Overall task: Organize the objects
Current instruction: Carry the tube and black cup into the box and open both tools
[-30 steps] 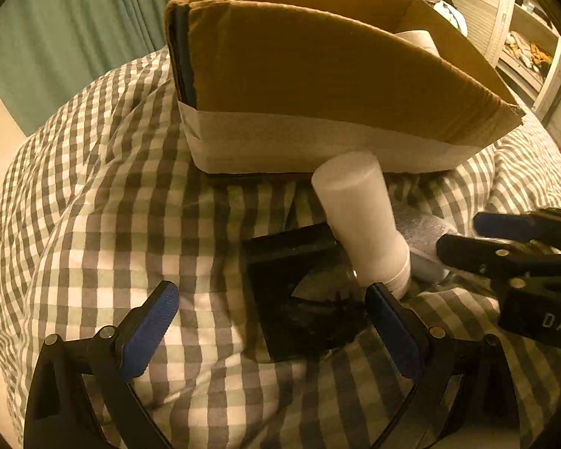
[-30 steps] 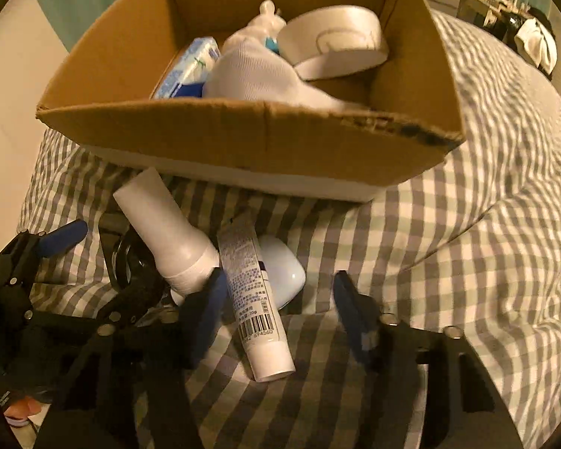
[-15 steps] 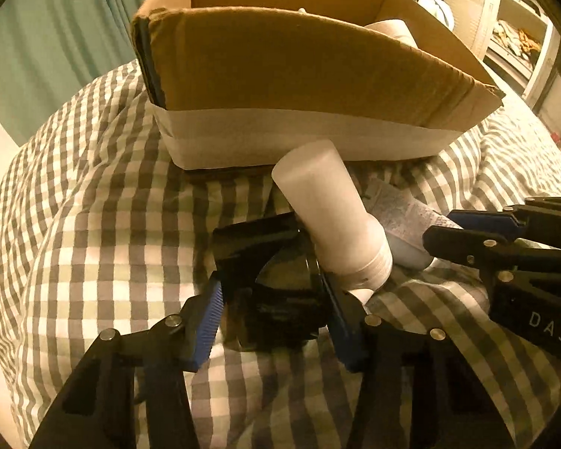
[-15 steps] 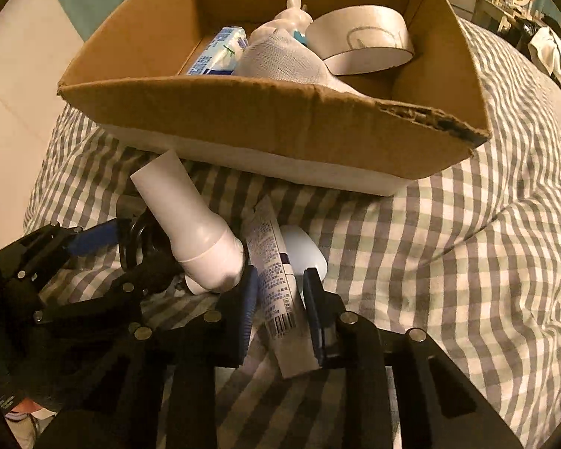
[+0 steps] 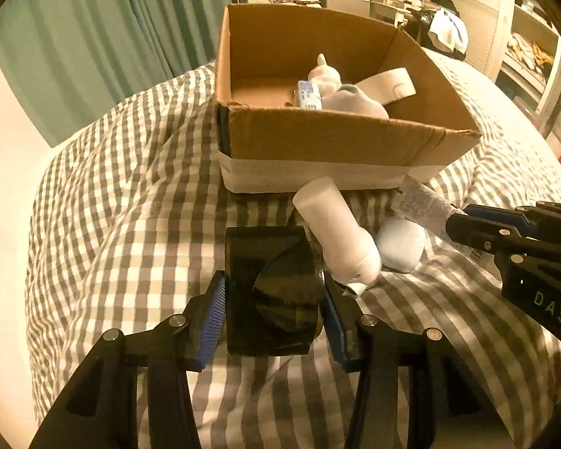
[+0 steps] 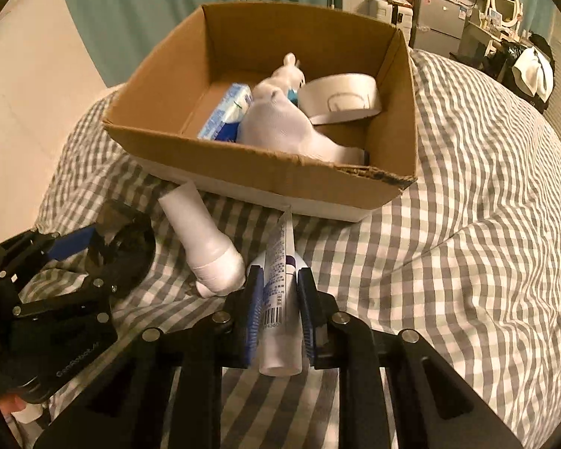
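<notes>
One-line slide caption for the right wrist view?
Right claw shut on a white tube, above the checked bedcover, facing the cardboard box.

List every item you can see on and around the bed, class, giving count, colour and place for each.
cardboard box: one, brown, on the checked bedcover
sock: one, white, in the box
tissue pack: one, blue and white, in the box
tape roll: one, white, in the box
bottle: one, white, lying before the box
tube: one, white, printed, held
black block: one, dark, held
pale rounded object: one, beside the bottle
left gripper: jaws just closed on the block
right gripper: jaws just closed on the tube
</notes>
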Tool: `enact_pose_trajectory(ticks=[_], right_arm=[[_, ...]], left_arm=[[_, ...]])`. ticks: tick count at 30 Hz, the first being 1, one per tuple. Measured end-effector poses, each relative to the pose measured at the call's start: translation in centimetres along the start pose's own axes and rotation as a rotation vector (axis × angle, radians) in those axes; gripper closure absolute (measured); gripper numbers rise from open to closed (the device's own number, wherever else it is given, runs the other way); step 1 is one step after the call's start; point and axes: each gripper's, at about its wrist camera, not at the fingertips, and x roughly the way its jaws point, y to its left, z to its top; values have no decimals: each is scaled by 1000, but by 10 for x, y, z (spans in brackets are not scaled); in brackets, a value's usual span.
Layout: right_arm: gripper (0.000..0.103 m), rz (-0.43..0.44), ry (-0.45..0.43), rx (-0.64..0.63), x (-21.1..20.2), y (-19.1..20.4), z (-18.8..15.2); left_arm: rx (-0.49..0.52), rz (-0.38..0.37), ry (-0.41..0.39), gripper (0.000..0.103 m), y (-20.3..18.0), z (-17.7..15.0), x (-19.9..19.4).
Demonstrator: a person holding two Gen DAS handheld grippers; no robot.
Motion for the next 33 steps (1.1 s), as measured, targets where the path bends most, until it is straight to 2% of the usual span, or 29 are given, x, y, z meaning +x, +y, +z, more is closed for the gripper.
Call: enact_pose_trajectory(ticks=[4,7,11,21,24,27,33], right_arm=[[85,-2,-24,-16,-18,5,3],[85,-2,-48,-22,-29,3,10],[85,-1,-75,-25,-42,3,15],[85,1,-183,-39,-103,10,16],[85,8,-219,-43,-118,10,25],[85,11,-259,-49,-132,11,39],[85,29,-330,-58,-150,12,78]], left_arm=[[-11,8,-26,54,15,12,-13],[-35,-15,-40,54,30,18,-23],[-21,-2,-78,54,30,22,-40],[-11,-48,-198,54,28,42,-95],[-3,-59,-221,54,27,55,-106],[-8,-63,-279,54,30,74,-120],[-10,-73,-338,54,38,113,-130]])
